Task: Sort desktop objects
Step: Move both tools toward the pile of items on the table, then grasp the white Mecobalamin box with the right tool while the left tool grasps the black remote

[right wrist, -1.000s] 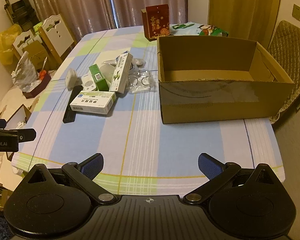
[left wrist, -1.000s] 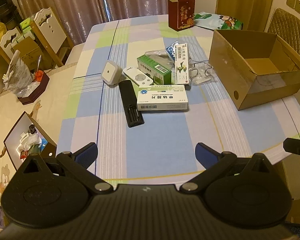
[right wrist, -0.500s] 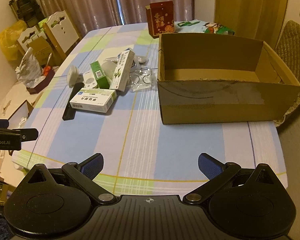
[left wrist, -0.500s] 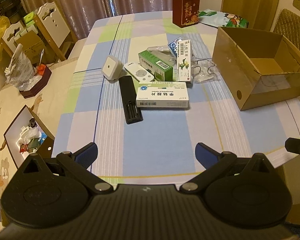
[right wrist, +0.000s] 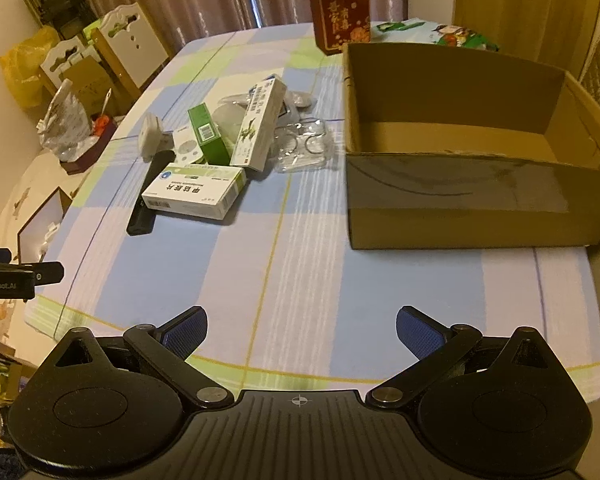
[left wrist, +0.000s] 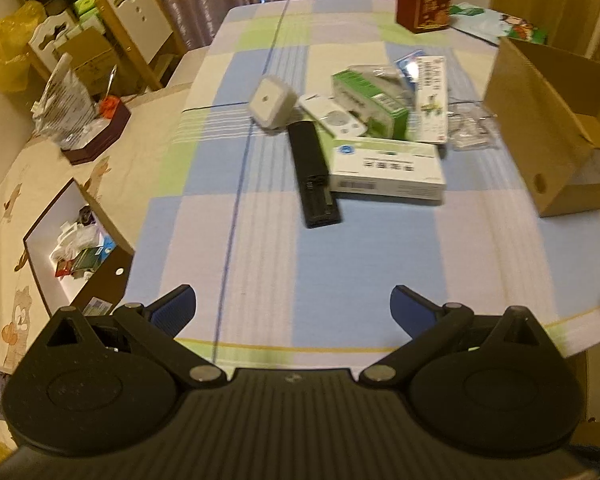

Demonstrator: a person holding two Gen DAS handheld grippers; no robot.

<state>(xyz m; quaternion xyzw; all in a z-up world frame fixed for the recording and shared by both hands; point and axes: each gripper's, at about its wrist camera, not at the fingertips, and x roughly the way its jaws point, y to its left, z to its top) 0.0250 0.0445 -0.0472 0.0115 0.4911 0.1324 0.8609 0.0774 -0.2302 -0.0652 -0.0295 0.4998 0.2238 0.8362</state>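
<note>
On the checked table [right wrist: 284, 240], a clutter is seen left of centre: a white cube [left wrist: 269, 101], a black remote [left wrist: 313, 172], a white box [right wrist: 194, 191] touching it, a green box [right wrist: 209, 133] and a tall carton [right wrist: 260, 124]. Right of these, an open cardboard box [right wrist: 460, 220] is set. The left gripper [left wrist: 293, 306] and right gripper [right wrist: 300, 328] are both held spread wide and empty above the near table edge.

Warm, dim indoor light tints both fisheye views yellow. The left wrist view is smeared by motion blur, softening print on the white rectangular medicine box [left wrist: 386, 168]; the right wrist view is sharper. Edges bow and darken. The open brown cardboard box [right wrist: 476, 204] casts soft shadows.
</note>
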